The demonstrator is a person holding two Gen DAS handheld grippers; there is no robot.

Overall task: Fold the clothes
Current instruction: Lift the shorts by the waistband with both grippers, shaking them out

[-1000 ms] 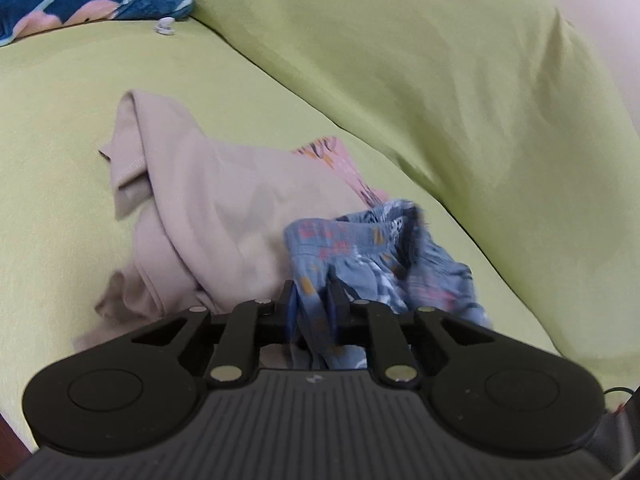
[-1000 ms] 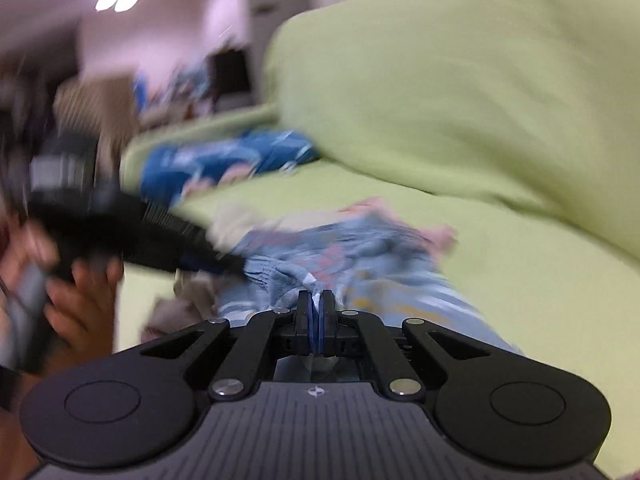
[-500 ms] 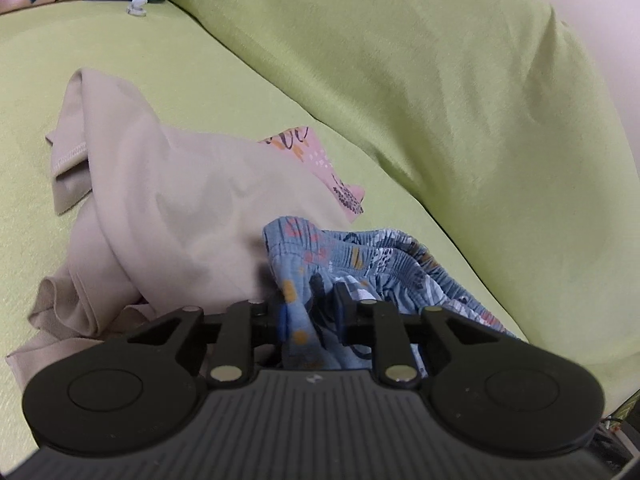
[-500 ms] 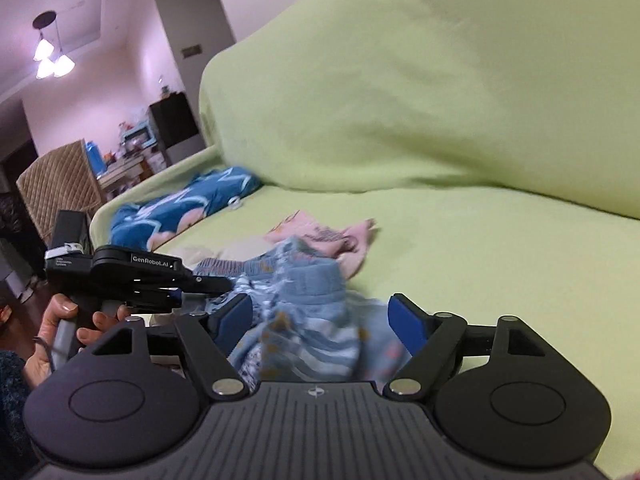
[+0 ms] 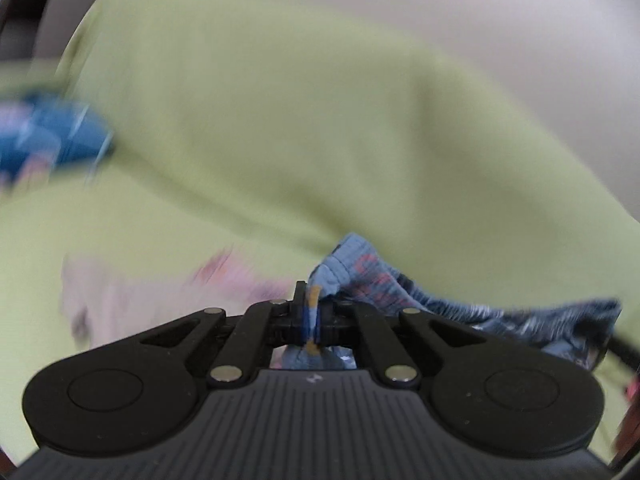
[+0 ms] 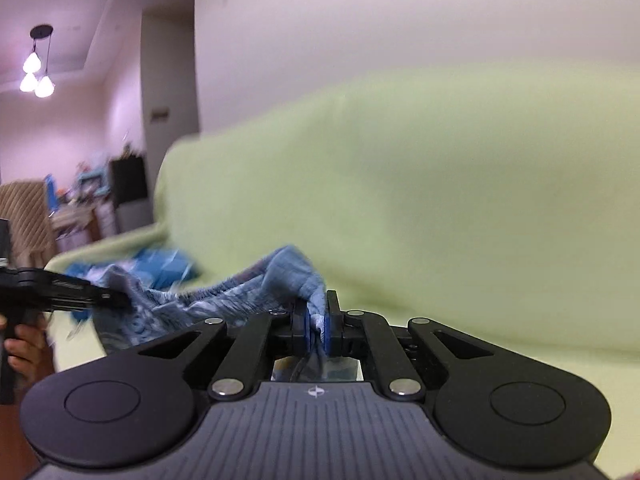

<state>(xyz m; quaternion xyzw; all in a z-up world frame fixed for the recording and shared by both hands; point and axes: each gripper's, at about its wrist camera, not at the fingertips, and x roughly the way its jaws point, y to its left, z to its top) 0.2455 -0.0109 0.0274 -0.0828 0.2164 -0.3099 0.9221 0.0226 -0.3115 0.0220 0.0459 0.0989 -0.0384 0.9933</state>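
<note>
Both hand-held grippers — left (image 5: 309,318), right (image 6: 318,326) — now clamp the blue shorts (image 6: 224,300), lifted clear of the sofa (image 6: 440,200). A half-second earlier the right stood open — unfolding can begin.

Crinkled cotton-like cloth is forming the shorts (image 6: 224,300); matt black plastic is covering both grippers; soft matt fabric is draping the sofa (image 6: 440,184).

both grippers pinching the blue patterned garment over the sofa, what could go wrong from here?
1. Each grip is thin: the left gripper and right gripper pinch only a small bunch of the blue patterned garment, so an edge could slip out.
2. The cloth sags bunched between them, so it may fold crooked unless spread.
3. The pink garment lies just below on the sofa and could snag.
</note>
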